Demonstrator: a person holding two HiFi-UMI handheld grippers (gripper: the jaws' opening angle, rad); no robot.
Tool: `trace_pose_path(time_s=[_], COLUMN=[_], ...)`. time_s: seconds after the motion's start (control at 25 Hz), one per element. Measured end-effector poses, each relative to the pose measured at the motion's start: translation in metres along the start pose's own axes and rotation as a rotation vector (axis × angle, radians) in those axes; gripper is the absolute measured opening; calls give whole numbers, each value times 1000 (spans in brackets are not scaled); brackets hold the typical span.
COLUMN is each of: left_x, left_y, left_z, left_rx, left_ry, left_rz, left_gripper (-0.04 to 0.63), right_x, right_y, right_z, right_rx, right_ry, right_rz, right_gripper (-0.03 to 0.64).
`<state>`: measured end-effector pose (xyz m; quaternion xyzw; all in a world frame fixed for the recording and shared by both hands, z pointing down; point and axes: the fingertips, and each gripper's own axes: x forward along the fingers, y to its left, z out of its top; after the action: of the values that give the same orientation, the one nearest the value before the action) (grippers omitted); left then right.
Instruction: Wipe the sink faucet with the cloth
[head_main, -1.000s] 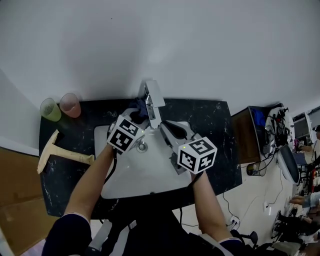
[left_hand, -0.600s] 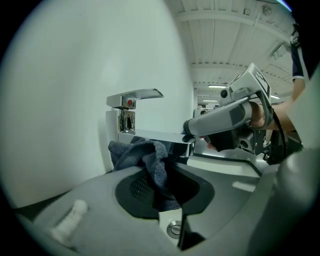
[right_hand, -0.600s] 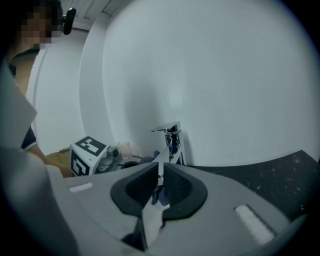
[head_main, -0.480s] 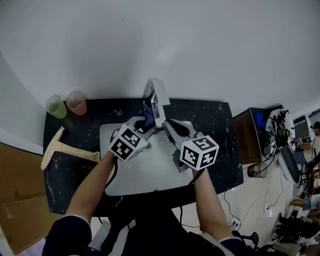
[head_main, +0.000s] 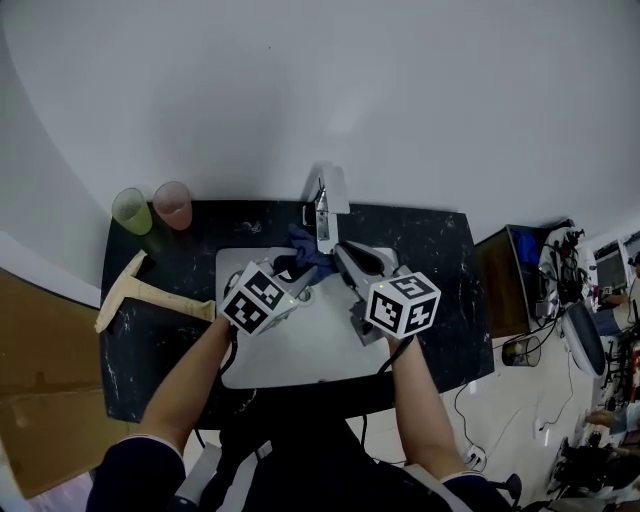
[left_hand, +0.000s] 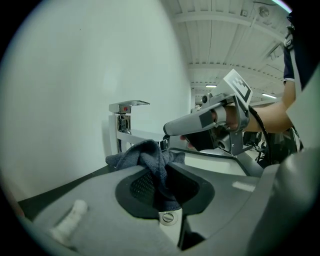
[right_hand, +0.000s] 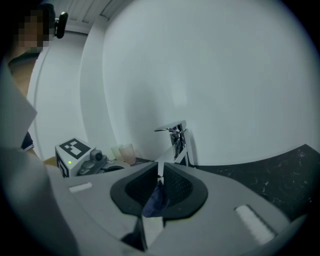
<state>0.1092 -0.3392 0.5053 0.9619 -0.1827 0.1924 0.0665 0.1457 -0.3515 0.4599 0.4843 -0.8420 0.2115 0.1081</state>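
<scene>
Cloth (head_main: 306, 256) in left gripper (head_main: 291, 268) over white sink (head_main: 285, 365), beside faucet (head_main: 327, 207)

blue cloth (head_main: 308, 250), chrome faucet (head_main: 326, 210), speckled black counter (head_main: 430, 250)

No text, label, brand or number can be read.

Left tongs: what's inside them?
The left tongs clamp a bunched dark blue cloth. Behind it the chrome faucet rises; the cloth hides the faucet's foot and anything beneath its folds.
</scene>
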Motion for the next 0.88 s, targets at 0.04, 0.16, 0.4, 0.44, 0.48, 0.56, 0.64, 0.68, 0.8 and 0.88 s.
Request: trace_pose_path(time_s=[0.04, 0.16, 0.4, 0.44, 0.48, 0.56, 0.64, 0.68, 0.8, 0.88], left_x=[-4, -17, -54, -60, -66, -76, -85, -89, -99, -104], left_y=[-2, -9, -17, -16, -15, -12, -10, -10, -16, -20], left_z=[-2, -4, 13, 17, 20, 26, 32, 35, 41, 45], left_rx=[2, -17, -116, -134, -157, -210, -247, -256, -256, -249], left_ry=[4, -2, -84, -100, -116, -148, -178, -187, -190, -187], left_rz=[-1, -5, 18, 27, 37, 52, 61, 66, 96, 120], left_gripper=[54, 52, 52, 52, 52, 52, 54, 54, 54, 54], right_x=[0, 0, -18, -22, -27, -34, -39, -43, -56, -65], right_y=[0, 0, 6, 10, 14, 21, 31, 36, 51, 56], right_z=[0, -1, 1, 2, 3, 6, 13, 17, 27, 33], right_rx=[0, 0, 45, 50, 48, 16, -42, -67, -113, -148], right_ry=[0, 1, -77, -97, -116, -146, -170, -184, -226, -246], right_rz=[2, -10, -66, -75, -88, -125, -157, -164, -162, -151], right_gripper=[43, 38, 6, 6, 6, 6, 5, 5, 5, 5])
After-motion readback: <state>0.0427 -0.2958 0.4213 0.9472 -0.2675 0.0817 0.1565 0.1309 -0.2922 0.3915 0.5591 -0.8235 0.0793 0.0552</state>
